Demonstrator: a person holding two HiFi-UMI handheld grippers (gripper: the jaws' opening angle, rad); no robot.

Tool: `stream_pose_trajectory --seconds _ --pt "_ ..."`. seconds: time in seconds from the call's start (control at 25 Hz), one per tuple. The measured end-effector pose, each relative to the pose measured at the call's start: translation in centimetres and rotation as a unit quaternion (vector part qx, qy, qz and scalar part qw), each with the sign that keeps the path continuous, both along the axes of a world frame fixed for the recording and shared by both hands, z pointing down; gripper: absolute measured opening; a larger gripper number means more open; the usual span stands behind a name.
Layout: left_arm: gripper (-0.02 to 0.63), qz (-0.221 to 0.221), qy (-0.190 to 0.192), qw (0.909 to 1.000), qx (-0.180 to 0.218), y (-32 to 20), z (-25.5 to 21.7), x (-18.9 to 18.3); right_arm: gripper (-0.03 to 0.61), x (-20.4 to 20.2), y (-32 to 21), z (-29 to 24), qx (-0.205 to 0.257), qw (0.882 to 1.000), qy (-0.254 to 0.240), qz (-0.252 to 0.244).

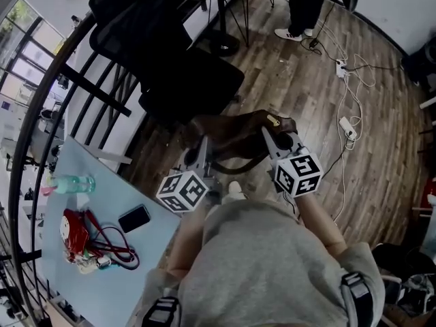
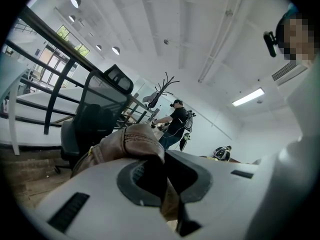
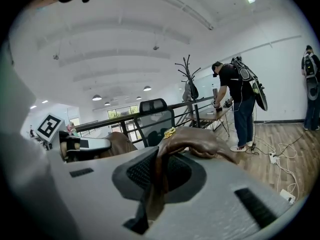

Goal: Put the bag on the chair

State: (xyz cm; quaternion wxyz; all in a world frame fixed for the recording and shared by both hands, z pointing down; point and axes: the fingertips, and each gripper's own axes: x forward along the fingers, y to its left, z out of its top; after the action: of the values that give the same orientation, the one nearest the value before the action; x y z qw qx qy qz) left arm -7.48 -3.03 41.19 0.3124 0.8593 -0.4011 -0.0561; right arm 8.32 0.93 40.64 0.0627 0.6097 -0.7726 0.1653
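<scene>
Left claw [image 2: 162,170]: closed on a fold of the bag [image 1: 235,133], with brown leather pinched between the pads. Right claw [image 3: 159,176]: likewise closed, gripping the bag's other end beside a gold fitting [image 3: 170,132]. The bag hangs between the two claws, clear of the floor, with its body just ahead of both and a strap [image 1: 238,167] drooping below them. Chair [image 1: 194,80]: black, mesh-backed, directly ahead of the claws and slightly toward the left claw's side; the bag is not yet on it. Handling, as judged: the leather is soft and sags where unsupported, so it will slump on release rather than stand. Weight looks moderate and is shared by two holds. The surface is smooth and a pinch on a thin fold could slip, so the rolled top edge now held is the sound place to grip. Not fragile. Clearances: the seat ahead appears bare and wide enough. A dark railing [image 1: 102,90] runs beyond the left claw, behind the chair. The worktop [image 1: 102,271] edge lies close behind and outboard of the left claw. Loose cables [image 1: 351,107] lie on the floor well past the right claw, and a person [image 1: 303,5] stands far ahead. Open room lies straight forward, though the drooping strap may catch the seat's front edge.
</scene>
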Motion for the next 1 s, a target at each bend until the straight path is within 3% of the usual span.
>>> stream_pose_trajectory --seconds 0.56,1.0 --pt "0.023 -0.021 0.000 0.9996 -0.020 -4.6 2.0 -1.7 0.018 -1.5 -5.4 2.0 -0.025 0.999 -0.010 -0.028" --pt "0.023 -0.068 0.000 0.9968 -0.041 -12.5 4.7 -0.6 0.018 -0.2 -14.7 4.4 -0.046 0.996 -0.012 -0.075"
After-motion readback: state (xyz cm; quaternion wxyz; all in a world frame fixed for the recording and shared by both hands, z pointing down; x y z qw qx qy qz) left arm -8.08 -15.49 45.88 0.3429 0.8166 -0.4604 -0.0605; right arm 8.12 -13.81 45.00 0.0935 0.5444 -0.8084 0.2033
